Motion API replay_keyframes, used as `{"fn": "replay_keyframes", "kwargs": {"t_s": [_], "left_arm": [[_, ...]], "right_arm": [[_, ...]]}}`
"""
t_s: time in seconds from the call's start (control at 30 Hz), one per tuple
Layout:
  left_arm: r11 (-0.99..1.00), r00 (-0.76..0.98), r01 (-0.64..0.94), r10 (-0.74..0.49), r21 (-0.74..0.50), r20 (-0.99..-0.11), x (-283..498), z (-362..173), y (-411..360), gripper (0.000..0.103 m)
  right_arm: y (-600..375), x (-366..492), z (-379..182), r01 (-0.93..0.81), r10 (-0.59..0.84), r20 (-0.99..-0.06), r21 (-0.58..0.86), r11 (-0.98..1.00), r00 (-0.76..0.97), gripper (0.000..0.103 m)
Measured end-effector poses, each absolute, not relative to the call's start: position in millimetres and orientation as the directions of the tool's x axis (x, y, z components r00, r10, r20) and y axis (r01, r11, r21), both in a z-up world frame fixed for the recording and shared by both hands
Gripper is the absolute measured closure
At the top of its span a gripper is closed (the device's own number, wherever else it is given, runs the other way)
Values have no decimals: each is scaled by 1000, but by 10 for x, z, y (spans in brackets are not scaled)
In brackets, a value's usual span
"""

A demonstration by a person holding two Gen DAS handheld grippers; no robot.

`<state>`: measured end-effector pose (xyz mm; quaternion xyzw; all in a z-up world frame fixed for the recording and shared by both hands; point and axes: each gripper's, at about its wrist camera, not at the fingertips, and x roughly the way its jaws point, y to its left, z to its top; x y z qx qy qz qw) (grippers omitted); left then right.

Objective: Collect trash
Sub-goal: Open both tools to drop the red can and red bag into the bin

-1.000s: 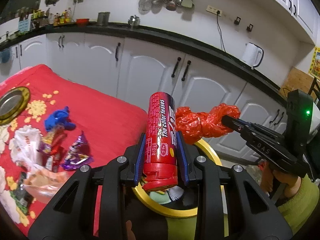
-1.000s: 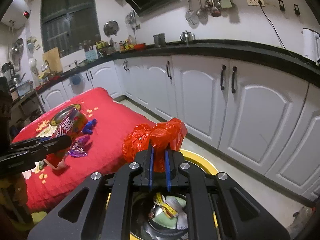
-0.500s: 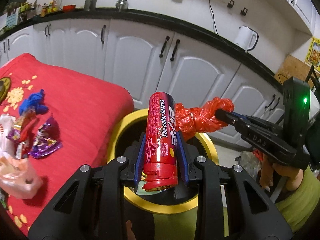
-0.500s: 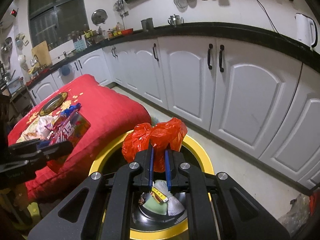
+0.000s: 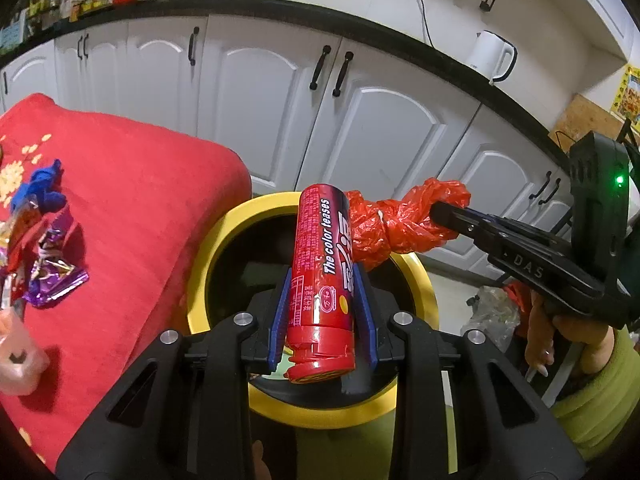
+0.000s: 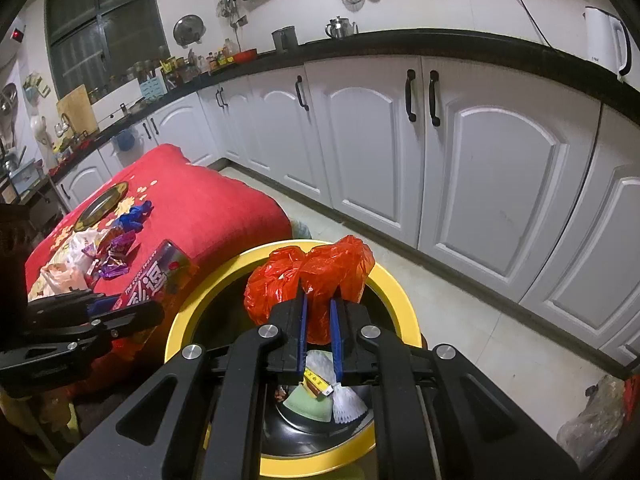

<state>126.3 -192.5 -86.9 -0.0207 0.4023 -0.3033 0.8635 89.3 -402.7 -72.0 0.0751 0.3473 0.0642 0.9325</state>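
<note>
Left gripper clamped on red candy tube, blue pads against both its sides; tube's long axis runs along the fingers, capped end near the camera, flat far end pointing away and up over the yellow-rimmed bin; tube held above the bin mouth, not inside it.
Right gripper pinched tight on crumpled red plastic bag; bag bunches out past the fingertips, hanging over the far half of the bin opening; in the left view the bag reads as a twisted rope lying roughly level, its free end just beside or touching the tube's right side, cannot tell which.
Bin mouth wide and dark; paper scraps and a white wad at the bottom in the right view.
Red cloth table edge drops just left of the bin rim, near touching; purple wrappers and blue item on it, well apart from the bin.
White cabinets far side; bare floor between them and the bin, open room to the right; clear bag on floor at far right.
</note>
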Motion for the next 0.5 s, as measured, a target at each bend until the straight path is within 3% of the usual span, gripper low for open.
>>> {"fn": "replay_keyframes", "kwargs": {"t_s": [0.33, 0.5], "left_arm": [[820, 492, 492, -539, -292, -684, 1287, -885, -1903, 79], [819, 498, 490, -544, -297, -676, 1280, -863, -1872, 72]], "right_arm": [[-4040, 898, -738, -59, 176, -642, 200, 978, 746, 79], [-4040, 896, -726, -60, 176, -638, 200, 978, 750, 74]]}}
